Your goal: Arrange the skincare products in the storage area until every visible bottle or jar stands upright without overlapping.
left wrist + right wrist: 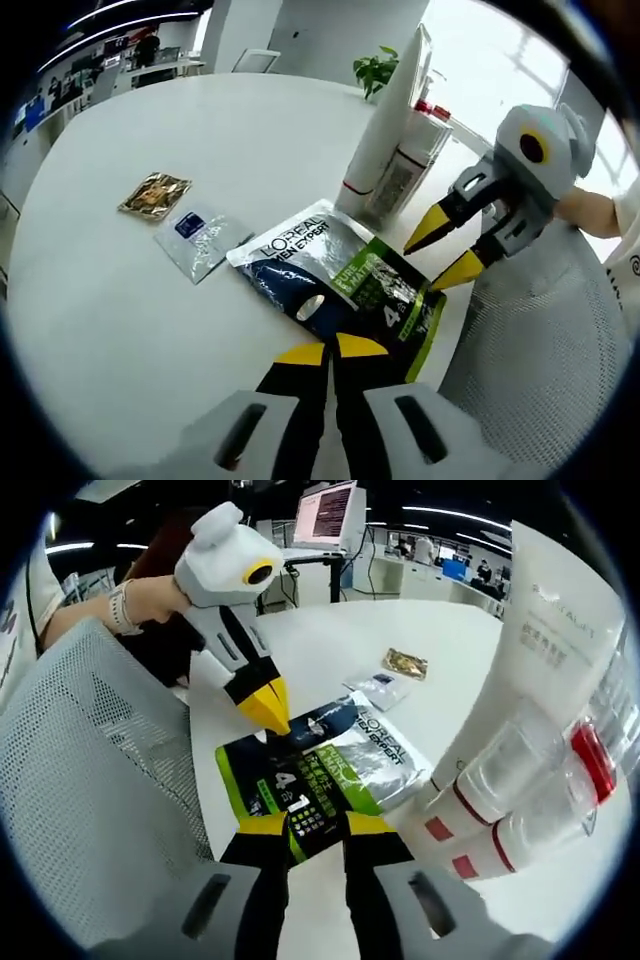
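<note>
Left gripper view — the left gripper [331, 351] rises from the bottom, jaws closed tip to tip at the near edge of a flat L'Oréal Men Expert packet [340, 280]; whether they pinch it I cannot tell. The packet lies flat on the white bench [150, 130]. Just beyond it stand a tall white tube [385, 125] and, touching it on the right, a clear bottle with a red cap [410, 160], both upright. Off to the left lie a gold sachet [154, 194] and a clear sachet with a blue label [197, 237], close together. The right gripper [447, 250] comes in from the right, jaws parted, holding nothing, above the packet's far side. A grey mesh chair back [540, 350] sits at lower right.

Right gripper view — the right gripper [315, 825] has jaws open, straddling the packet's [320, 765] near edge without closing on it. The left gripper [265, 708] reaches down from upper left, yellow tips together on the packet's far edge. The white tube [530, 670] and two clear red-banded bottles [520, 800] fill the right. The gold sachet [405, 663] lies further off.
</note>
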Available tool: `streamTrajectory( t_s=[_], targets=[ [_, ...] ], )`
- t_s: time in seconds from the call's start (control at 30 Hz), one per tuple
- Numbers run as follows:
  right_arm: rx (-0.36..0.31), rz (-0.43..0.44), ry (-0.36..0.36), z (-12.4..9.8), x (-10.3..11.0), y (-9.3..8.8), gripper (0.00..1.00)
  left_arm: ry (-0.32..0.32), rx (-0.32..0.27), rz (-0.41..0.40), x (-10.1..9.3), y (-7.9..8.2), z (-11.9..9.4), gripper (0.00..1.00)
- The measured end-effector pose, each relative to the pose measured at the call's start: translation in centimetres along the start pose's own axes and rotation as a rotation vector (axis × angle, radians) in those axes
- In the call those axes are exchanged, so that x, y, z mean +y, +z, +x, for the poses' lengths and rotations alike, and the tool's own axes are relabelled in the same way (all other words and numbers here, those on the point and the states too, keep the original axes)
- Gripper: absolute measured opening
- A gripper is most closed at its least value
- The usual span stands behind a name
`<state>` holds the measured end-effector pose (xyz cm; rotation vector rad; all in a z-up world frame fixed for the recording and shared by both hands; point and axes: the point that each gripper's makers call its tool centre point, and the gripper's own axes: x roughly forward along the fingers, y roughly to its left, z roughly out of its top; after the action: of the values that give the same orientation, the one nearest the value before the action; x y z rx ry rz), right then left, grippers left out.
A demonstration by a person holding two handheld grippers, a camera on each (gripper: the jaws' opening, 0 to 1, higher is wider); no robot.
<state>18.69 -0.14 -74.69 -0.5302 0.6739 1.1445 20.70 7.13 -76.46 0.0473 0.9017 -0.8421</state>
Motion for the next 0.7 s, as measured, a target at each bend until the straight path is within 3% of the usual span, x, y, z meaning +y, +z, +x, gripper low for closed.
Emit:
streamTrajectory(
  t_s=[0.3,0.53,0.7],
  targets=[
    [0.033,-0.106,0.057,1.5,2.4,0.1,0.41,0.012,-0.008,0.026,0.2,0.2,-0.1,0.00],
    [0.063,-0.106,0.071,1.9,2.6,-0.5,0.39,0.042,-0.042,0.056,1.5,1.3,-0.3,0.00],
    [0.069,-0.084,0.056,1.9,1.9,-0.6,0.35,0.074,-0.091,0.066,2.4,3.2,-0.5,0.00]
  ],
)
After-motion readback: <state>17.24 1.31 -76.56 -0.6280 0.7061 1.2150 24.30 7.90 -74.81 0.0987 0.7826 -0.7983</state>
